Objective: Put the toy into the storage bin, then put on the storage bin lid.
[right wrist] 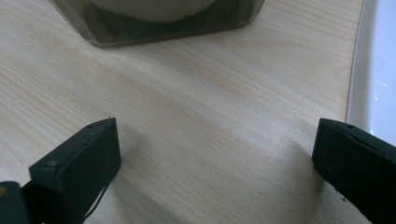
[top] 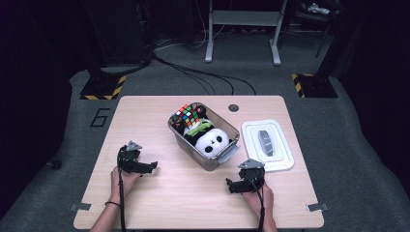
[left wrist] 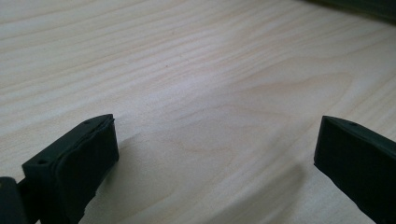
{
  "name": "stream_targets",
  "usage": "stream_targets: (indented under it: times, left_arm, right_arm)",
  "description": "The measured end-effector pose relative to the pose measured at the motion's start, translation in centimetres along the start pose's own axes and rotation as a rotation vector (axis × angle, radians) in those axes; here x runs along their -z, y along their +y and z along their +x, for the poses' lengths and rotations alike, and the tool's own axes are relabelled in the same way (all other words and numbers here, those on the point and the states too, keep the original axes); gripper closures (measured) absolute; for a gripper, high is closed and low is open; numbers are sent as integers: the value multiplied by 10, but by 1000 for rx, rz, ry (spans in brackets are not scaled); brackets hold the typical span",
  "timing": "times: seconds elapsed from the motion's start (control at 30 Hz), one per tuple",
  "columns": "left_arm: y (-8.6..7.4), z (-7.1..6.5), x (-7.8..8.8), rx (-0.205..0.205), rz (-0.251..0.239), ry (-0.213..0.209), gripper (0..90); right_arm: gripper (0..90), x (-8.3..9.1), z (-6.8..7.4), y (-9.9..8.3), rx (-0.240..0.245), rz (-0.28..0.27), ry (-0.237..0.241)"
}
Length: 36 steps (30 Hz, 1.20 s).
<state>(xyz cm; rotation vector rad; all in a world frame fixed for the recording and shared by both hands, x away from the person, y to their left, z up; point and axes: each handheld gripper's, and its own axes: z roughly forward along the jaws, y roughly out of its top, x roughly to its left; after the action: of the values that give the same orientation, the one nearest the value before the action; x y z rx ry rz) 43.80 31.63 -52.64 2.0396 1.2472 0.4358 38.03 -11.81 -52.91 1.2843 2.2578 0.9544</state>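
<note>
The bin (top: 220, 157) sits mid-table (top: 164, 198); the panda (top: 211, 140) lies in it before the cube (top: 189, 114); the lid (top: 285, 162) lies right.

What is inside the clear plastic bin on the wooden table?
The clear plastic bin holds a black-and-white panda plush toy and a multicoloured puzzle cube. Anything beneath them is covered.
</note>
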Motion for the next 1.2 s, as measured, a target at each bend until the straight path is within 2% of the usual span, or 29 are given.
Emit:
stream_targets:
  times: [0.03, 0.07, 0.1, 0.17, 0.27, 0.3, 0.33, 0.5, 0.53, 0.6, 0.8, 0.87, 0.93, 0.97, 1.03, 1.1, 1.2]
  left_arm:
    - [-3, -1, -1, -15, -14, 25, 0]
    - [-4, -3, -1, -37, -7, 54, 0]
    - [-3, -2, -1, -49, 5, 51, 0]
    - [-4, -3, -2, -37, -12, 59, 0]
    - [-4, -3, -2, -43, -11, 56, 0]
    - [-3, -2, -1, -48, -1, 52, 0]
    - [-3, -2, -1, -48, 5, 50, 0]
    - [-2, -2, -3, -51, -5, 49, 0]
    - [-2, -2, -3, -51, -5, 49, 0]
    - [-2, -2, -3, -53, -4, 49, 0]
    - [-2, -2, -3, -54, -5, 50, 0]
    - [-2, -2, -3, -54, -6, 50, 0]
    - [-2, -2, -3, -54, -6, 49, 0]
    - [-2, -2, -3, -54, -5, 49, 0]
    - [-2, -2, -3, -55, -5, 48, 1]
    - [-2, -2, -3, -55, -5, 48, 1]
    - [-2, -2, -3, -55, -5, 48, 1]
  right_arm:
    - [7, 0, -1, 0, 5, -2, 4]
    - [7, 0, -1, 0, 10, -6, 4]
    - [6, 0, -1, 0, 5, -2, 5]
    - [6, 0, -1, 0, 4, -2, 5]
    - [2, 0, -3, 0, 22, 0, 3]
    - [1, 0, -2, 0, 3, 5, 0]
    - [0, 1, -5, 0, 18, 3, 3]
    - [0, 7, -11, 1, -27, -23, 1]
    - [0, 10, -15, 2, -16, -29, 1]
    - [0, 15, -21, 3, -44, -38, 3]
    - [0, 21, -36, 9, -76, -47, -24]
    - [0, 23, -44, 12, -71, -47, -36]
    - [0, 25, -48, 15, -90, -47, -47]
    - [0, 26, -53, 17, -81, -45, -59]
    - [0, 28, -59, 20, -91, -52, -71]
    - [0, 29, -65, 24, -83, -53, -112]
    - [0, 27, -77, 31, -86, -40, -138]
